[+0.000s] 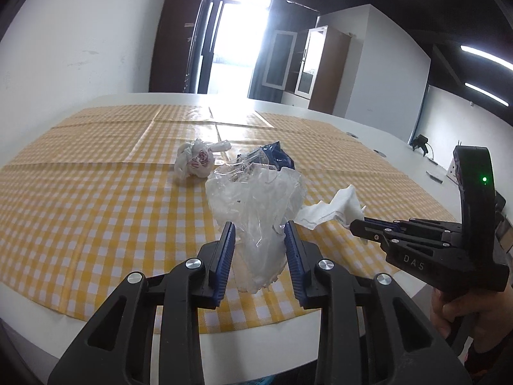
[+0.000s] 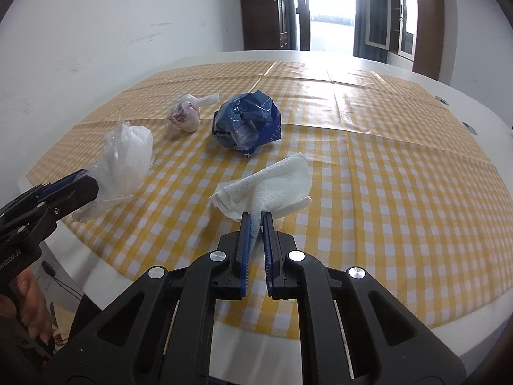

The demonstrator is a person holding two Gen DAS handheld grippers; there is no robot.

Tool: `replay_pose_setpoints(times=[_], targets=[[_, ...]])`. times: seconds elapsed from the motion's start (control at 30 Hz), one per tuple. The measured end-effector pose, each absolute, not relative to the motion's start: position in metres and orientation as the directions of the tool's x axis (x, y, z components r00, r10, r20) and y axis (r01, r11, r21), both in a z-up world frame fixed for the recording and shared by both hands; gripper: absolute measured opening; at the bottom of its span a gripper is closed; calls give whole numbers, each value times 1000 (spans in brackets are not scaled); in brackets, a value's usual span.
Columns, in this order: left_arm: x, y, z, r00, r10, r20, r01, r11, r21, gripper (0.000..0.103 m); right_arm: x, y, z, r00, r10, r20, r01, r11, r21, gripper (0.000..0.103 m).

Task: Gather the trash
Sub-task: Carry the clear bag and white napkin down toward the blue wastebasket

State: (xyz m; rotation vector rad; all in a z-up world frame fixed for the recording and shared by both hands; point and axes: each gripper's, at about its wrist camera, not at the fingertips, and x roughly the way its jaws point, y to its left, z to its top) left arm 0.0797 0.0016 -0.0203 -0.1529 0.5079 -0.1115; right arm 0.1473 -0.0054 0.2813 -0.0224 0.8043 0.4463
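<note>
My left gripper (image 1: 259, 229) is closed around a crumpled clear plastic bag (image 1: 256, 202), which also shows in the right wrist view (image 2: 125, 157). My right gripper (image 2: 256, 219) is shut on a white paper napkin (image 2: 272, 183); the napkin also shows in the left wrist view (image 1: 330, 208) at the right gripper's tips (image 1: 356, 224). A crumpled blue plastic wrapper (image 2: 247, 122) and a knotted white bag with red print (image 2: 184, 115) lie farther back on the yellow checked tablecloth (image 2: 384, 176).
The cloth covers a white table (image 2: 481, 304) whose front edge is just below both grippers. A white wall stands to the left. Cabinets and a bright doorway are behind the table. Small dark items (image 1: 420, 142) sit at the table's far right.
</note>
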Motion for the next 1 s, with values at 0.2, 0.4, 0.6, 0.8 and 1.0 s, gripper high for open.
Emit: replay_pose_setpoints(times=[0.2, 0.4, 0.6, 0.8, 1.0], targets=[[59, -9, -12, 874, -156, -461, 94, 984, -154, 30, 120, -10, 300, 639, 410, -651, -422, 894, 150, 7], [33, -11, -8, 875, -157, -458, 91, 983, -162, 30, 87, -13, 315, 648, 453, -612, -462, 873, 157, 7], [5, -7, -5, 883, -143, -447, 82, 985, -152, 30, 54, -17, 320, 642, 492, -588, -490, 853, 179, 7], [-31, -11, -6, 884, -115, -454, 77, 992, -101, 30, 20, -24, 324, 636, 516, -574, -505, 841, 197, 7], [-65, -10, -15, 874, -117, -473, 71, 991, -113, 30, -9, -28, 326, 622, 548, -558, -533, 820, 211, 7]])
